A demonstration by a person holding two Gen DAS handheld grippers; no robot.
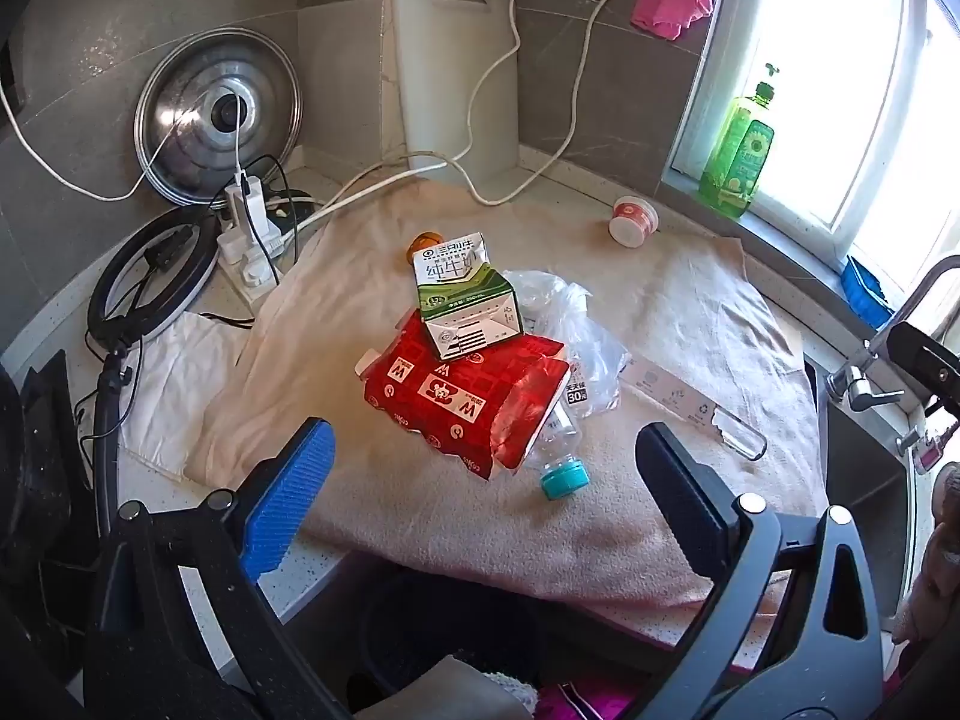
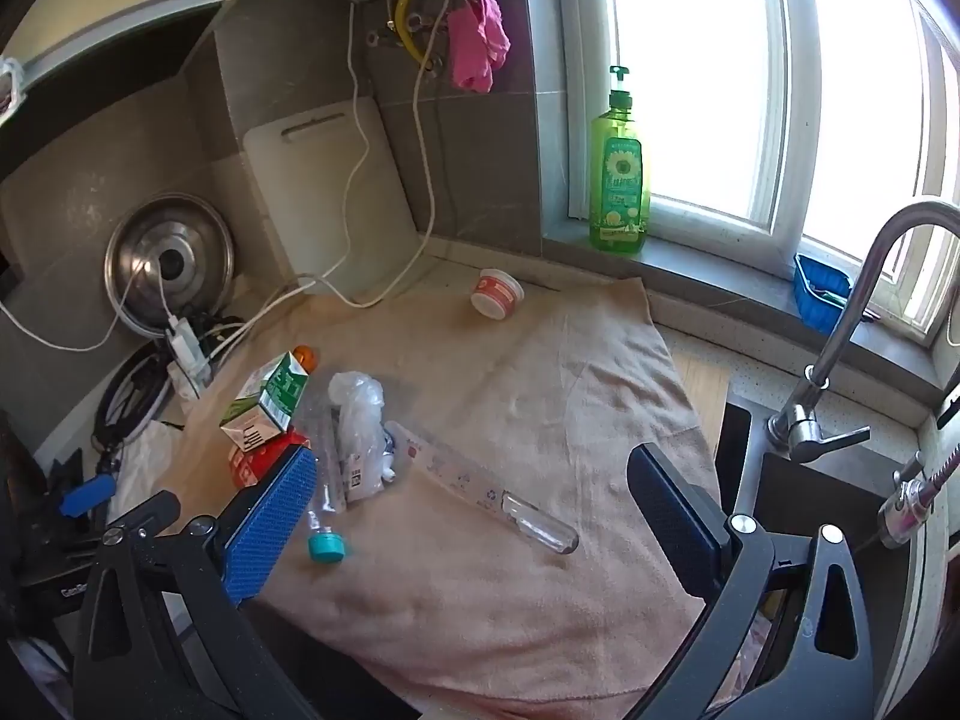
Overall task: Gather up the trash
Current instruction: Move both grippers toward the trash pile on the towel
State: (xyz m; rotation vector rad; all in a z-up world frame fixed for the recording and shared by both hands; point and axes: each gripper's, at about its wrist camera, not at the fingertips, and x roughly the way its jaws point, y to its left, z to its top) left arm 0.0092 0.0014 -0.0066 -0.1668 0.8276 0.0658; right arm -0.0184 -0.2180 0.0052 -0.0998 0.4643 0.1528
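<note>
Trash lies on a beige towel (image 1: 690, 294) on the counter. A green-and-white milk carton (image 1: 465, 294) rests on a red snack bag (image 1: 462, 396). Beside them are crumpled clear plastic (image 1: 564, 312), a clear bottle with a teal cap (image 1: 561, 477), a long clear tube package (image 1: 690, 405) and a small tipped red-and-white cup (image 1: 633, 219). My left gripper (image 1: 486, 498) is open and empty, just short of the red bag. My right gripper (image 2: 474, 516) is open and empty above the towel, with the tube package (image 2: 480, 480) between its fingers and the teal cap (image 2: 327, 545) by its left finger.
A pot lid (image 1: 216, 114), a power strip with cables (image 1: 249, 228) and a ring light (image 1: 150, 276) crowd the left. A white cutting board (image 1: 456, 78) leans on the back wall. A green soap bottle (image 2: 618, 180) stands on the sill. Faucet (image 2: 852, 312) and sink are right.
</note>
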